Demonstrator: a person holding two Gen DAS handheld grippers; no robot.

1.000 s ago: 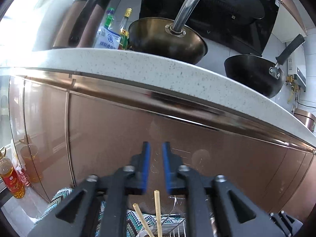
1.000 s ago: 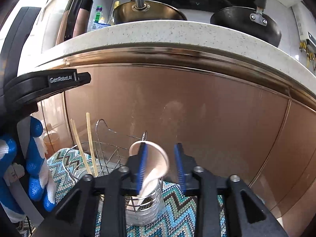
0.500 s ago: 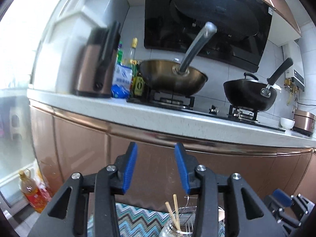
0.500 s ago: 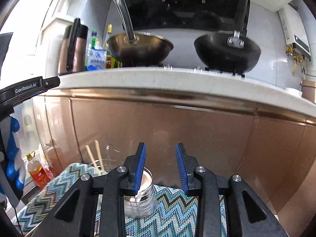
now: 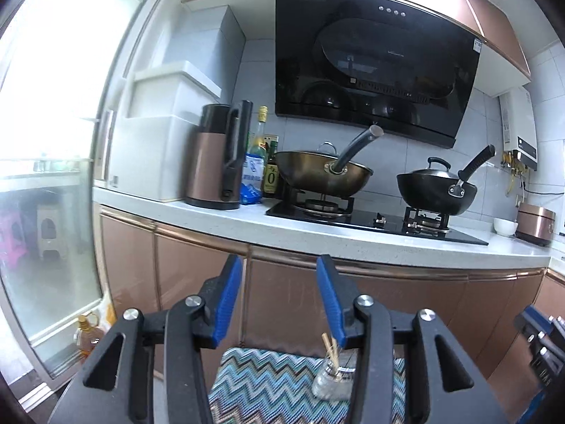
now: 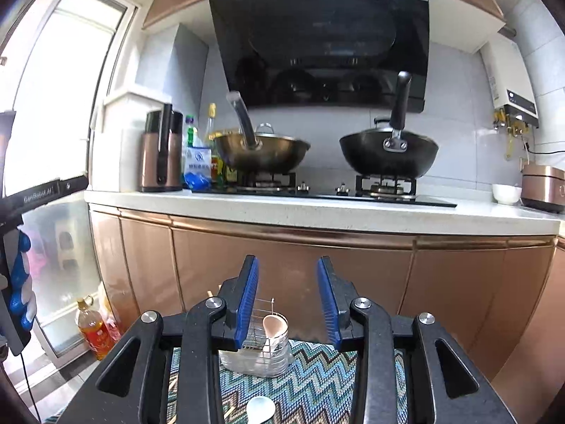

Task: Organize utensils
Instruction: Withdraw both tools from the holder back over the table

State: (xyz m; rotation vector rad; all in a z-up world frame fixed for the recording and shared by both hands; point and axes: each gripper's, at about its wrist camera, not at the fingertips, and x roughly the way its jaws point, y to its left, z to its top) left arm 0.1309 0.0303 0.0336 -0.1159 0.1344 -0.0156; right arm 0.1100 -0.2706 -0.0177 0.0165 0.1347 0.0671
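A wire utensil holder (image 6: 263,351) stands on a zigzag-patterned mat (image 6: 310,385). A tan spoon (image 6: 273,325) stands in it. Wooden chopsticks (image 5: 330,348) stick up from its clear cup (image 5: 332,381) in the left wrist view. A white spoon (image 6: 260,410) lies on the mat near the front edge. My right gripper (image 6: 287,300) is open and empty, well back from and above the holder. My left gripper (image 5: 279,300) is open and empty, also pulled back above the mat (image 5: 268,385).
A copper-fronted kitchen counter (image 6: 317,212) stands behind the mat, with two woks (image 6: 261,152) (image 6: 388,155) on a stove, a kettle (image 6: 160,152) and bottles. An oil bottle (image 6: 93,332) stands on the floor at the left. My other gripper shows at the left edge (image 6: 14,247).
Both grippers have pulled back and up from the holder, so the counter top and stove have come into view. The left jaws have opened wider; the right stayed open.
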